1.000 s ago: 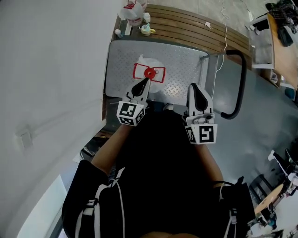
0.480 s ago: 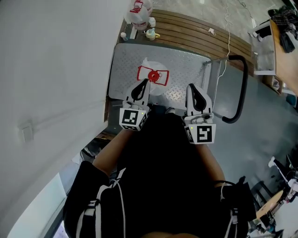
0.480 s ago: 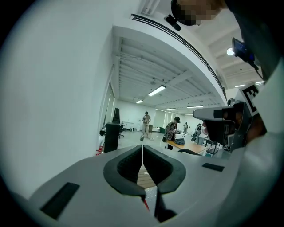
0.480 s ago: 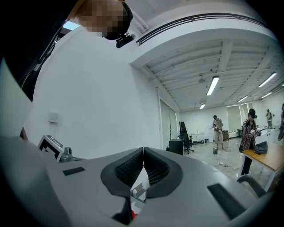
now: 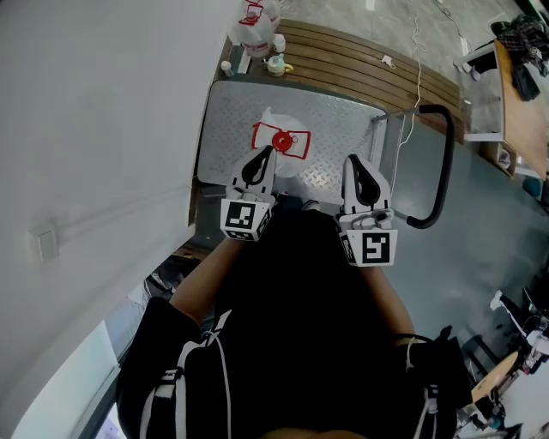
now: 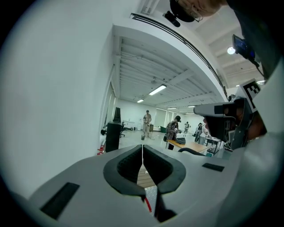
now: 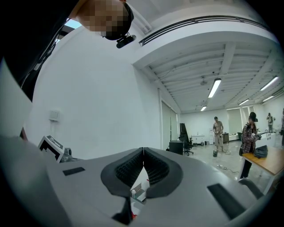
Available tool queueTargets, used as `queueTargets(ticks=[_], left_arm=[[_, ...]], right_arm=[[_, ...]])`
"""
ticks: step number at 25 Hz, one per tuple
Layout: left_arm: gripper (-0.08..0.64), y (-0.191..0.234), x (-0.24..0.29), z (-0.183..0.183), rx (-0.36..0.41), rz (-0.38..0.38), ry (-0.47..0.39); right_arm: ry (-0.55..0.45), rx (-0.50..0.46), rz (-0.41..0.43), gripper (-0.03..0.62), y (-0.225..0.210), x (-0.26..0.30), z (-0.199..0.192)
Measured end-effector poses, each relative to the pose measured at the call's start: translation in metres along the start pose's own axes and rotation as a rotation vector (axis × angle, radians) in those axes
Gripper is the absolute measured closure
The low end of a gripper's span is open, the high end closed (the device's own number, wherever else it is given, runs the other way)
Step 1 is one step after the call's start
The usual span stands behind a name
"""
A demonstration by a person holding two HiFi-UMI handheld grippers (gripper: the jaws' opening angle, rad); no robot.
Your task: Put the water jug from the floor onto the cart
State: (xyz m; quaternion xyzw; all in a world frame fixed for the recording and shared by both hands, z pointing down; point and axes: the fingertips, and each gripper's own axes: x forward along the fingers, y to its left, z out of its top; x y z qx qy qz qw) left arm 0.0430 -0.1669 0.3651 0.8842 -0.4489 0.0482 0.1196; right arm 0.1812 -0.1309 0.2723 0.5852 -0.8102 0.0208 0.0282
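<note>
A clear water jug point(image 5: 281, 140) with a red cap and red handle stands upright on the cart's metal deck point(image 5: 343, 116), seen from above. My left gripper point(image 5: 261, 156) hangs just in front of the jug, above the deck's near edge, shut with nothing between its pads point(image 6: 142, 150). My right gripper point(image 5: 354, 163) is held beside it, to the right of the jug, also shut and empty point(image 7: 143, 153). Neither gripper touches the jug. The person's dark clothing hides the floor below both grippers.
The cart's black push handle point(image 5: 439, 163) curves at the right. A second jug point(image 5: 253, 26) and small bottles point(image 5: 275, 63) stand beyond the cart on wooden slats point(image 5: 360, 60). A white wall point(image 5: 94, 129) runs along the left. Desks point(image 5: 523, 94) and people point(image 6: 147, 122) are further off.
My left gripper has lifted a little and rolled straighter, its marker cube now squarer to the view. The right gripper has hardly moved. The jug stays on the cart.
</note>
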Motion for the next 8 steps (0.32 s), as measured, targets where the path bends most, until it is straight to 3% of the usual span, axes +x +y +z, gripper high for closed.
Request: queueTargets(ticks=[8], left_arm=[[0.537,0.0041,-0.0043,-0.0018,0.013,0.013,0.003]], right_arm=[[0.011,-0.027,0.020,0.574,0.0073,0.0050,-0.0011]])
